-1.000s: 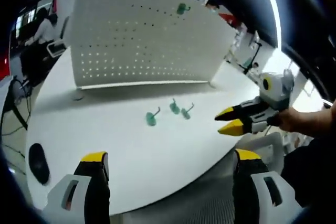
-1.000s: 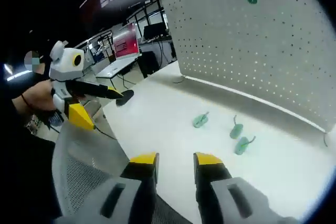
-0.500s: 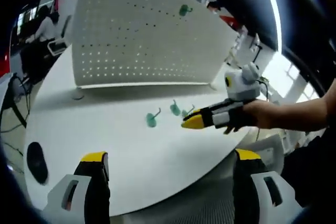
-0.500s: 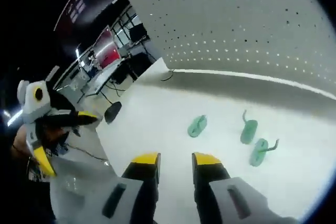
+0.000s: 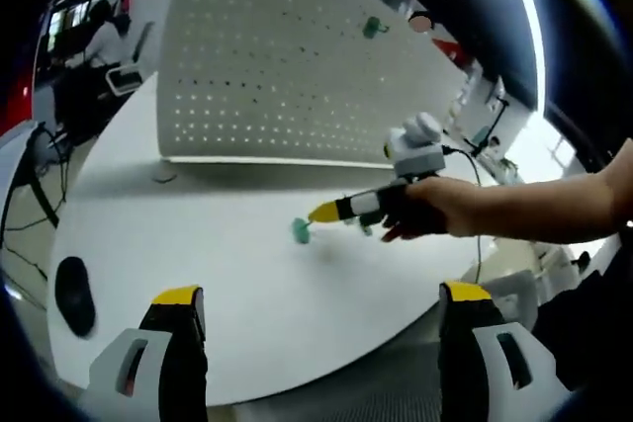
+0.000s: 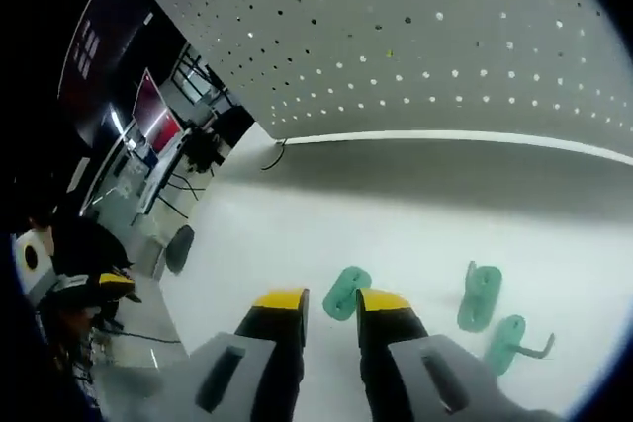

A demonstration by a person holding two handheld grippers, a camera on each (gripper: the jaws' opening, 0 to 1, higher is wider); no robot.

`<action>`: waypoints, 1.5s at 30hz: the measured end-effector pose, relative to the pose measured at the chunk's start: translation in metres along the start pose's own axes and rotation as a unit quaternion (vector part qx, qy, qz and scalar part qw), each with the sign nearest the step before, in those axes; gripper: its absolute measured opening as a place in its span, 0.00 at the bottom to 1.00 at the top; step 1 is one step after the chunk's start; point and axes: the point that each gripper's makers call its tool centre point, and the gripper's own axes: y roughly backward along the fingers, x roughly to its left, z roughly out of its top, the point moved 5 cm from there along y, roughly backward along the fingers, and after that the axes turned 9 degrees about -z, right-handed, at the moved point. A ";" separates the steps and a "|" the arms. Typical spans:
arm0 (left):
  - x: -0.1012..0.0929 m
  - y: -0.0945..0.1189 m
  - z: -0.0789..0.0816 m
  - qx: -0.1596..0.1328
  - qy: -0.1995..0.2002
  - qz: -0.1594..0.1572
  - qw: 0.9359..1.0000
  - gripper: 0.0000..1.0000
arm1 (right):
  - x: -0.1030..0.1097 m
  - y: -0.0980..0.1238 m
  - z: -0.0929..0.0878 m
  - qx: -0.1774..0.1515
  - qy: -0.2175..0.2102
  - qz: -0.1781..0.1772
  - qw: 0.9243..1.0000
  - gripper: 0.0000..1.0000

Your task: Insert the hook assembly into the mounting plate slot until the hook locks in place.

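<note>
A green hook (image 6: 346, 292) lies on the white round table (image 6: 326, 224), right at the tips of my right gripper (image 6: 331, 301). The jaws stand a narrow gap apart, and the hook's near end shows in that gap. Two more green hooks (image 6: 480, 295) (image 6: 509, 343) lie to the right of it. The white perforated mounting plate (image 6: 445, 37) stands upright behind them. In the left gripper view a hand holds the right gripper (image 5: 324, 212) low over the table beside the hook (image 5: 302, 232). One hook (image 5: 374, 27) hangs high on the plate (image 5: 287, 66). My left gripper (image 5: 321, 295) is wide open and holds nothing, near the table's edge.
A black oval object (image 5: 74, 294) lies at the table's left edge. A cable (image 5: 477, 214) runs across the right side of the table. Desks, monitors and a seated person (image 5: 94, 42) are in the room behind the plate.
The right gripper has gone forward and down across the table to the leftmost hook, which now sits at its tips. The left gripper has barely moved.
</note>
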 end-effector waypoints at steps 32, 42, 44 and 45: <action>-0.005 -0.008 0.014 -0.002 0.010 -0.009 1.000 0.99 | -0.007 0.030 0.043 -0.095 -0.101 -0.026 0.990 0.00; -0.016 -0.010 0.037 -0.008 -0.016 -0.017 1.000 0.97 | 0.002 0.118 0.093 -0.235 -0.107 0.016 0.966 0.00; -0.020 -0.014 0.043 -0.007 -0.022 -0.022 0.999 0.96 | 0.008 0.135 0.096 -0.258 -0.112 0.035 0.959 0.00; -0.022 -0.016 0.045 -0.003 -0.024 -0.025 0.999 0.95 | 0.009 0.142 0.096 -0.262 -0.117 0.040 0.957 0.00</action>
